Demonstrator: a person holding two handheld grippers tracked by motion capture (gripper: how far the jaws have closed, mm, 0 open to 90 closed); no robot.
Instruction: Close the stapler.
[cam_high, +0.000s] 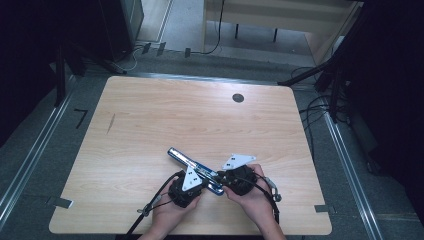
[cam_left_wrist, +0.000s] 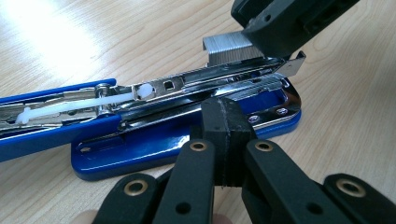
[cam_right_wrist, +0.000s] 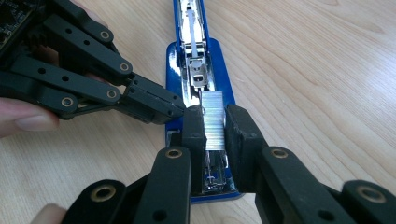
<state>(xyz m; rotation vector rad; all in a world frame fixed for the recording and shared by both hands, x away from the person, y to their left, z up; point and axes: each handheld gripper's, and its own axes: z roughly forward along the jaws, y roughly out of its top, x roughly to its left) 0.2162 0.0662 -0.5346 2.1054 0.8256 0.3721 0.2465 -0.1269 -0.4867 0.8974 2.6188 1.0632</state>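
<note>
A blue stapler (cam_high: 195, 170) is lying opened flat on the wooden table (cam_high: 150, 125), near its front edge, and everything here is placed relative to it. Its long axis is running diagonally in the high view, from upper left down toward the right, with the metal staple channel (cam_left_wrist: 196, 81) facing upward. The right gripper (cam_right_wrist: 215, 123) is clasping a strip of staples (cam_right_wrist: 214, 116) between its pads and is holding it directly over the channel near the stapler's front end, the strip's length lying along the channel's length. The left gripper (cam_left_wrist: 223, 126), with its jaws clenched together on nothing, is pressing its tips against the stapler's side at the base, apparently steadying it. The right hand is therefore the one over the channel, and the coming move seems to be turning on keeping the strip parallel to the channel as it is being lowered straight down into it, while the left is bracing the base from the side.
</note>
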